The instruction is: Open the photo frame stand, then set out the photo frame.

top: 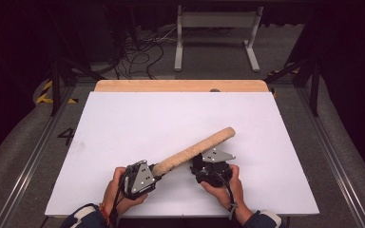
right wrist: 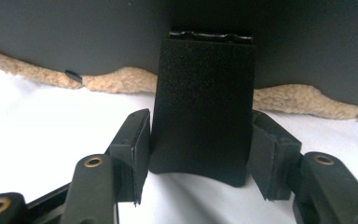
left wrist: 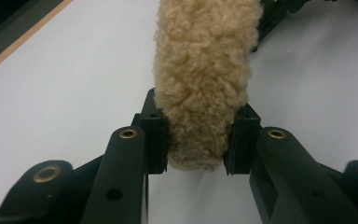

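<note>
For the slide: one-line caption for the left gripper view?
Left gripper clamps the near end of a tan fleece-covered roll above the white table.

A white board (top: 180, 118) covers the table top. Along the far edge a strip of bare wood (top: 180, 86) shows, with a small dark mark (top: 214, 90) on it towards the far right corner. Beyond the table a grey metal stand (top: 216, 33) rests on the floor, with loose cables (top: 140, 54) to its left. Yellow-and-black tape (top: 45, 92) marks the floor off the far left corner.
</note>
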